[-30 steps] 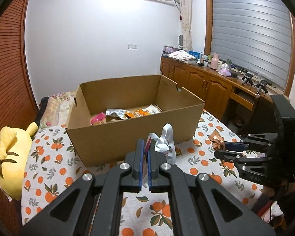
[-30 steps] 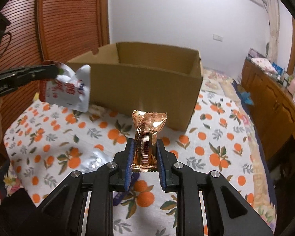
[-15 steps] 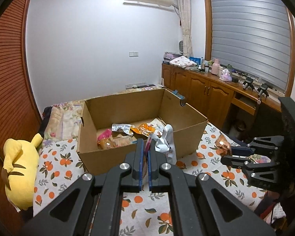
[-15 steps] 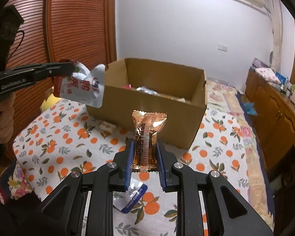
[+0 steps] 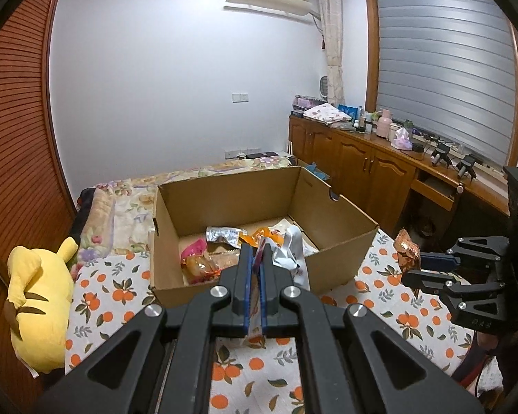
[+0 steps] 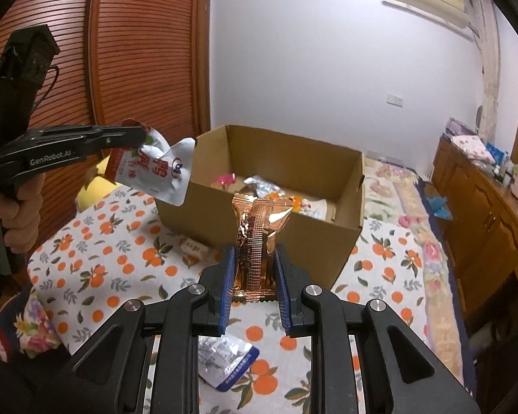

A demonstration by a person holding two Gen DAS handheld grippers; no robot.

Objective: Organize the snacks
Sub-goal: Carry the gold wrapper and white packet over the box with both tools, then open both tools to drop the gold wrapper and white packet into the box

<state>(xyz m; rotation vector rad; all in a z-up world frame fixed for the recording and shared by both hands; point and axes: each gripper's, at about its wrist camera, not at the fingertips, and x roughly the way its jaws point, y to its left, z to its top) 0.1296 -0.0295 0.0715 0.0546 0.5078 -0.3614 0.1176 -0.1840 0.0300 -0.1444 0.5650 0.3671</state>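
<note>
An open cardboard box holds several snack packets on an orange-print tablecloth. My left gripper is shut on a white and red pouch, held in the air near the box's front wall; the right wrist view shows this pouch left of the box. My right gripper is shut on a copper foil snack pack, held upright in front of the box. That pack shows at the right in the left wrist view.
A silver and blue packet and a small white packet lie on the cloth before the box. A yellow plush toy sits at the left. Wooden cabinets stand at the right. A slatted wooden door is behind.
Both grippers have risen with their snacks, so the inside of the box now shows. The grips have not changed.
</note>
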